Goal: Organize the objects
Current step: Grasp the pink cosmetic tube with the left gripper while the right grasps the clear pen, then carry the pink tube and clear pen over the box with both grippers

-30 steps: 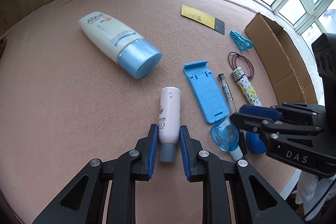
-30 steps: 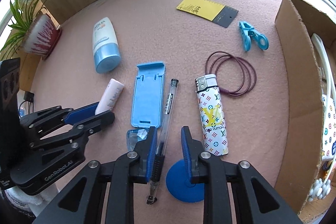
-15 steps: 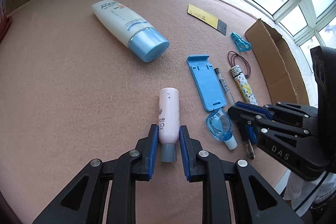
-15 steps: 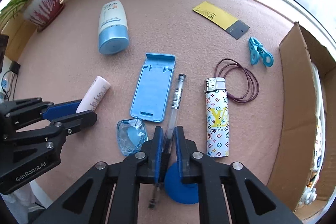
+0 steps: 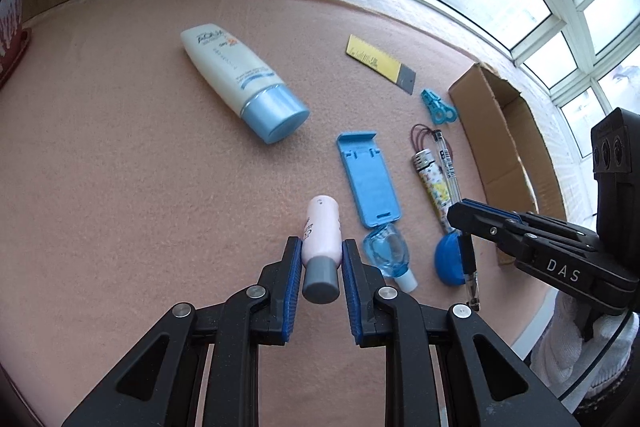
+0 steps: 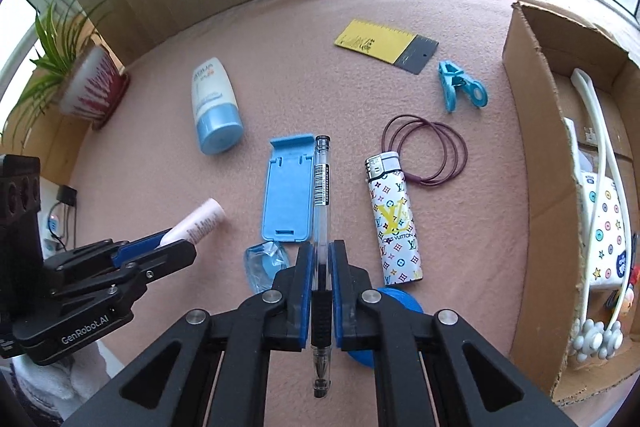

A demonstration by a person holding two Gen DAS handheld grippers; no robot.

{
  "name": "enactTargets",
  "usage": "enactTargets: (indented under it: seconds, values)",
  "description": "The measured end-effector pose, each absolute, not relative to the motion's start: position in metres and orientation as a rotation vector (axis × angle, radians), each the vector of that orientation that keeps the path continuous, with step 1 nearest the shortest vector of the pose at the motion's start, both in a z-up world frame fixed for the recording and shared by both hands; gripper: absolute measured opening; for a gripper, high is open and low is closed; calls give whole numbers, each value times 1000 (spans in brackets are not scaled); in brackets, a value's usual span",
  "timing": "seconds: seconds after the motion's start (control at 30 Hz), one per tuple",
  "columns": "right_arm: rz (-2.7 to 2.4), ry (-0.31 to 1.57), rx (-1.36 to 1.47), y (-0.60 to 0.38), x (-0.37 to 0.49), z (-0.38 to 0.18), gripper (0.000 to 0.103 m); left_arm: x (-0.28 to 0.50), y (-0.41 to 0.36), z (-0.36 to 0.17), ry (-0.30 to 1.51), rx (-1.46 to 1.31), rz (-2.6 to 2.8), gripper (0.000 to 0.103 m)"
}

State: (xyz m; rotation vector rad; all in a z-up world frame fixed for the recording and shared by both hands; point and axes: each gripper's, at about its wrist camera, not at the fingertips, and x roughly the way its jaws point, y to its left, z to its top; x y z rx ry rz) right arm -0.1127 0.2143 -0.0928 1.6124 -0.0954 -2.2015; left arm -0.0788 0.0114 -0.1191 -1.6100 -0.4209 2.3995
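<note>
My left gripper (image 5: 319,254) is shut on a small pink bottle (image 5: 321,231) with a grey cap, lifted off the pink table cloth (image 5: 120,167). In the right wrist view the same pink bottle (image 6: 198,222) shows in the left gripper (image 6: 176,247). The right gripper (image 6: 321,259) is shut on a clear pen (image 6: 321,195), held above the cloth with its tip pointing back at the camera. In the left wrist view the pen (image 5: 450,171) hangs from the right gripper (image 5: 460,215) at the right.
On the cloth lie a white tube with blue cap (image 6: 214,107), a blue phone stand (image 6: 287,187), a patterned lighter (image 6: 394,219), hair ties (image 6: 426,151), a blue clip (image 6: 460,91), a yellow card (image 6: 384,45), a clear blue bottle (image 6: 264,261) and a blue disc (image 6: 400,301). A cardboard box (image 6: 532,163) stands right; a plant pot (image 6: 90,87) left.
The right gripper closed on the pen and lifted it off the cloth. The left gripper rose with the pink bottle in it.
</note>
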Motion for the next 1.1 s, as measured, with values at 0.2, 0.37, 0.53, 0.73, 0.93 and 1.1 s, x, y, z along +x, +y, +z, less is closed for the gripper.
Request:
enactTargets:
  seconds: [0.2, 0.37, 0.53, 0.73, 0.93, 1.1]
  values:
    - [-2238, -160, 1561, 240, -108, -70, 8, -83, 22, -100, -418, -1551, 2409, 22]
    - [-2274, -197, 1515, 241, -112, -50, 8, -92, 36, -90, -406, -1515, 2413, 22]
    - [-2325, -233, 1470, 265, -114, -31, 8, -100, 56, -76, -387, -1466, 2407, 21]
    - [-2403, -281, 1438, 306, -117, -13, 8, -111, 89, -58, -358, -1407, 2384, 21]
    - [-2499, -312, 1439, 350, -120, -9, 8, -123, 133, -47, -309, -1365, 2345, 21]
    - [-2549, -352, 1456, 383, -125, -14, 8, -130, 175, -44, -266, -1341, 2301, 22]
